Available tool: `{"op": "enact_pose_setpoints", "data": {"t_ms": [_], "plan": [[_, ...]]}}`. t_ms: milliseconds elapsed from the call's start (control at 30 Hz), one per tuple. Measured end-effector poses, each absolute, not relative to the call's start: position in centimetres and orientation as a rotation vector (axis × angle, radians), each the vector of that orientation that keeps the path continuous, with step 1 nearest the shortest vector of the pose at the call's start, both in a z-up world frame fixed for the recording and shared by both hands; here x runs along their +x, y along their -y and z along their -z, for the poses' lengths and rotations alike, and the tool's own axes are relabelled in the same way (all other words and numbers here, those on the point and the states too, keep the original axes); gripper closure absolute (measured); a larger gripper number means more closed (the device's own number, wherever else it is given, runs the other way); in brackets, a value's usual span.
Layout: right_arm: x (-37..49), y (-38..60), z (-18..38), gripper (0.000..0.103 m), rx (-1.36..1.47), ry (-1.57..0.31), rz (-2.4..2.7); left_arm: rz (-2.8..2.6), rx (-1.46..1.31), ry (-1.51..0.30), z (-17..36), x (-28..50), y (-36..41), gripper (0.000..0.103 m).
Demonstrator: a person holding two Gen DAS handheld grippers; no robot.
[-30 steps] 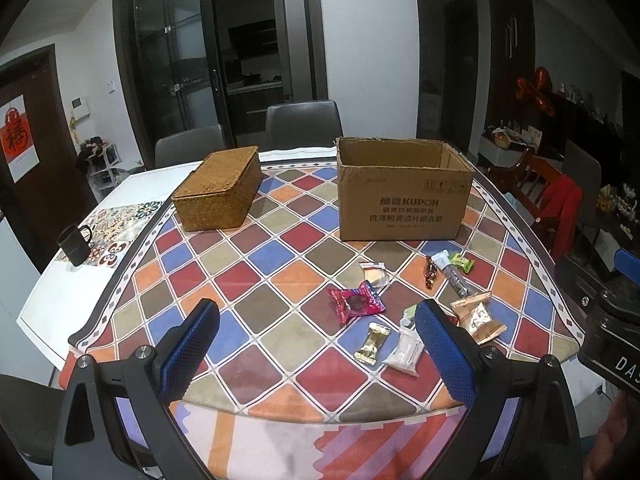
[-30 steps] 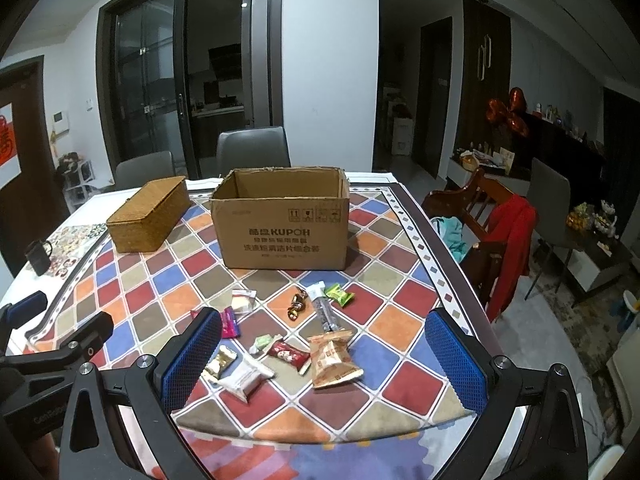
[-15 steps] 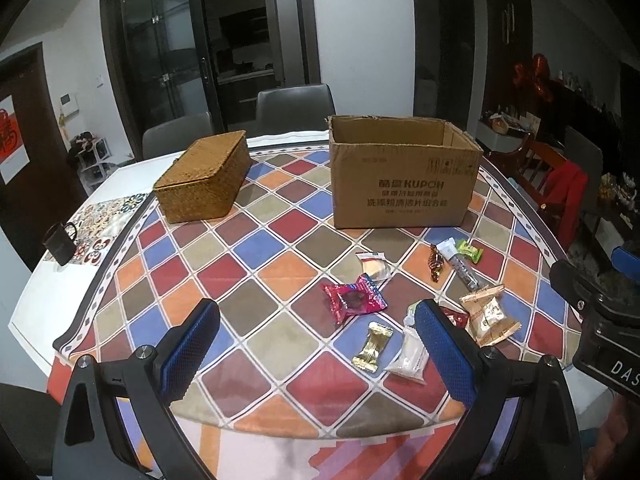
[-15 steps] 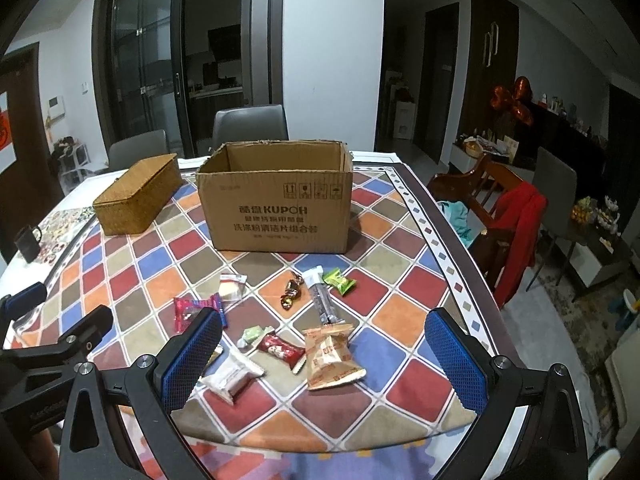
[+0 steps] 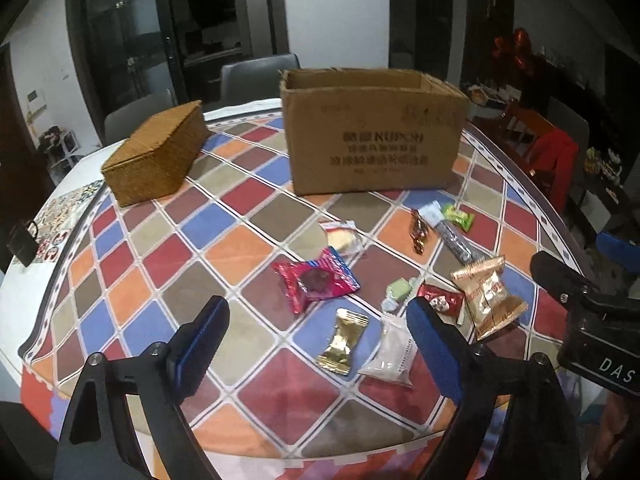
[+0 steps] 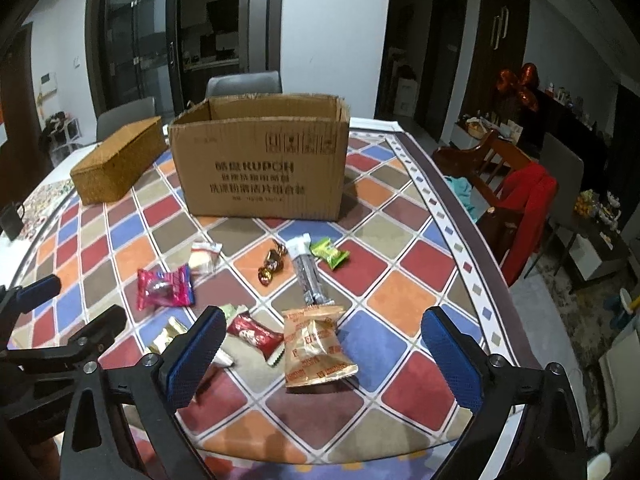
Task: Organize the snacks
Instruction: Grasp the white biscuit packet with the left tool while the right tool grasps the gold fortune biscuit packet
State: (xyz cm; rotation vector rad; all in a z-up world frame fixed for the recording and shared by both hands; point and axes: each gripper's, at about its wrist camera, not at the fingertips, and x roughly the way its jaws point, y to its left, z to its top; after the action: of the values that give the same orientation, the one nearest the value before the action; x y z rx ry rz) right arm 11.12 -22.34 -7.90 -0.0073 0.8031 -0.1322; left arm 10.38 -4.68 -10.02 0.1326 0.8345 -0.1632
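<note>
Several wrapped snacks lie on the chequered tablecloth in front of an open cardboard box (image 5: pixel 372 136) (image 6: pixel 260 160): a pink packet (image 5: pixel 316 280) (image 6: pixel 166 286), a gold candy (image 5: pixel 344 340), a white packet (image 5: pixel 392 354), a red packet (image 6: pixel 256 334), a tan bag (image 6: pixel 316 346) (image 5: pixel 488 296), a silver bar (image 6: pixel 308 272) and a green candy (image 6: pixel 330 254). My left gripper (image 5: pixel 320 344) is open and empty above the gold candy. My right gripper (image 6: pixel 320 356) is open and empty above the tan bag.
A woven lidded basket (image 5: pixel 156 154) (image 6: pixel 118 164) stands left of the box. A dark mug (image 5: pixel 20 242) sits at the table's left edge. Chairs stand behind the table and a wooden chair with red cloth (image 6: pixel 524 196) at the right.
Both grippers have moved forward and lower toward the snacks, which now appear larger and closer. Both stay open and empty.
</note>
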Motion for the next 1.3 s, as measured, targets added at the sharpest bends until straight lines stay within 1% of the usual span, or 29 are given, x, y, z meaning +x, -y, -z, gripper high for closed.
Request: {"op": "enact_pose_setpoints", "data": {"t_ms": [167, 233, 400, 567, 633, 800, 1033, 1067, 1100, 1167, 1233, 1300], "plan": [[11.6, 22.5, 9.7, 0.009, -0.03, -0.84, 0.109, 0.212, 0.151, -0.861, 11.7, 10.6, 5.7, 0.018], [11.6, 22.7, 10.5, 0.012, -0.041, -0.86, 0.099, 0.225, 0.17, -0.867, 12.4, 10.6, 6.2, 0.022], [12.3, 23.0, 12.2, 0.017, -0.053, -0.896, 0.077, 0.273, 0.205, -0.886, 14.0, 10.5, 7.5, 0.03], [13.2, 23.3, 13.2, 0.02, -0.046, -0.916, 0.052, 0.303, 0.236, -0.91, 15.2, 10.8, 8.5, 0.036], [13.4, 23.3, 13.5, 0.023, -0.046, -0.926, 0.043, 0.31, 0.245, -0.926, 15.7, 11.1, 8.8, 0.043], [14.2, 23.5, 14.4, 0.025, -0.042, -0.95, 0.022, 0.332, 0.266, -0.968, 16.9, 11.5, 9.5, 0.054], [15.1, 23.5, 16.0, 0.025, -0.03, -1.0, 0.009, 0.355, 0.31, -0.975, 17.6, 11.3, 10.3, 0.057], [15.3, 23.6, 16.3, 0.026, -0.025, -1.009, 0.007, 0.356, 0.311, -0.988, 17.9, 11.4, 10.3, 0.058], [15.4, 23.6, 16.5, 0.03, -0.021, -1.018, 0.007, 0.357, 0.311, -0.997, 18.1, 11.5, 10.4, 0.06], [15.5, 23.8, 16.9, 0.032, -0.013, -1.029, 0.005, 0.361, 0.305, -1.022, 18.5, 11.7, 10.3, 0.064], [15.7, 23.8, 17.3, 0.038, -0.007, -1.041, 0.001, 0.36, 0.303, -1.029, 18.7, 11.8, 10.3, 0.069], [15.8, 23.8, 17.5, 0.04, 0.0, -1.051, -0.007, 0.36, 0.301, -1.028, 18.7, 11.8, 10.3, 0.069]]}}
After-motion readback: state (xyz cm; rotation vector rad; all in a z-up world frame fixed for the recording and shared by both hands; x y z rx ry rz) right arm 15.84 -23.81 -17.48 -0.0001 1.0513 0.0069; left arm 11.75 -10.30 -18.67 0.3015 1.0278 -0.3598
